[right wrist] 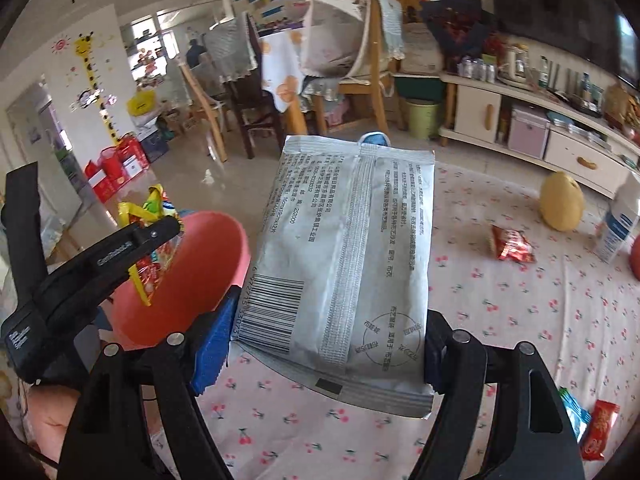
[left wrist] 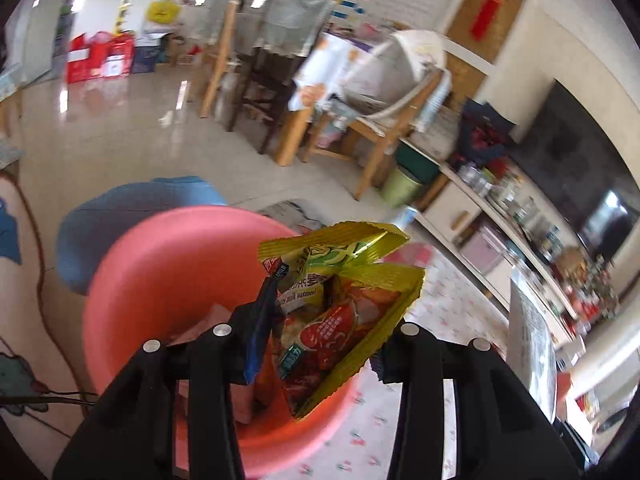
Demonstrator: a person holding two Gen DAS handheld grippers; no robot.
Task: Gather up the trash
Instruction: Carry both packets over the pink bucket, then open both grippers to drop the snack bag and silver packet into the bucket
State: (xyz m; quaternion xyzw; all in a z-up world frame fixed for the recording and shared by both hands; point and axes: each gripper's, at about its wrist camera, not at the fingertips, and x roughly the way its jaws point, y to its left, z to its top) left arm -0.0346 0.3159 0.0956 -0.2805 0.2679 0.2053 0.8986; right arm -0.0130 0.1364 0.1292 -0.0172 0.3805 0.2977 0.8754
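Lower middle of the left wrist view: my left gripper (left wrist: pixel 320 344) is closed partway on a yellow snack wrapper (left wrist: pixel 340 312), blue pads pinching its lower sides, the wrapper's long axis running up the frame away from my fingers. Directly behind and beneath it sits the pink bin (left wrist: pixel 160 280), its open mouth filling the lower left centre. I judge the wrapper already over the mouth, so letting go looks like the only step left on this side.

Lower middle of the right wrist view: my right gripper (right wrist: pixel 324 352) stands wide, its blue pads against the two side edges of a flat silver packet (right wrist: pixel 344 264), barcode side up, long axis pointing up the frame. The packet rides above the cherry-print mat (right wrist: pixel 500 320), and the same bin lies to the left of it at mid-frame, beside my other gripper. So the left hand is the nearer one; the right load must carry leftward before release, by my reckoning.

Farther along the mat, right of frame: a red foil wrapper (right wrist: pixel 512 246) still lies loose, with more wrappers (right wrist: pixel 600 430) at the lower right edge. Beyond, wooden chairs (right wrist: pixel 360 80) and a low cabinet (right wrist: pixel 540 120).
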